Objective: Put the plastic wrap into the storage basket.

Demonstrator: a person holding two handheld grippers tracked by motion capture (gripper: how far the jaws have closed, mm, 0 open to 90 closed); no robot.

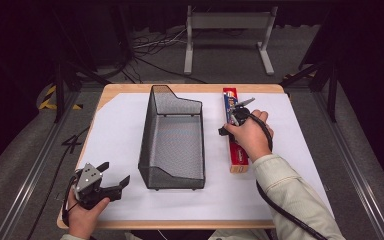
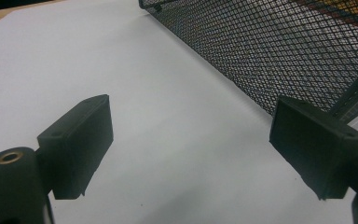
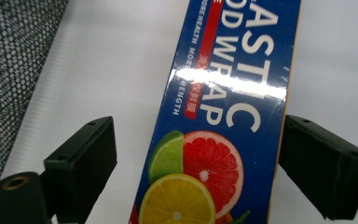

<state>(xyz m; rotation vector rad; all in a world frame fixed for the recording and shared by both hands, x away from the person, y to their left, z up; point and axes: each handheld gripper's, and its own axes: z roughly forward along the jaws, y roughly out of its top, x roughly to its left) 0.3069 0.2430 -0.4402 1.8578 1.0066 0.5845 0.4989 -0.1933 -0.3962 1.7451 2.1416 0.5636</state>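
Fingers [image 3: 196,172] straddle wrap box [image 3: 223,116] (right one touching), left side open.

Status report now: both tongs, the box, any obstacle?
Right tongs open, straddling the plastic wrap box, not yet clamped. Left tongs open, idle beside the mesh basket. Nothing blocking the box.

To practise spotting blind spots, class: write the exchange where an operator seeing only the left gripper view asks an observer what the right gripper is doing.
Observer: The right gripper straddles a plastic wrap box, jaws open, one on each side.
Operator: Where is that box from my mesh basket?
Observer: To the right of the basket, apart from it, lying parallel to it.
Operator: Anything inside the basket?
Observer: No, the high view shows it empty.
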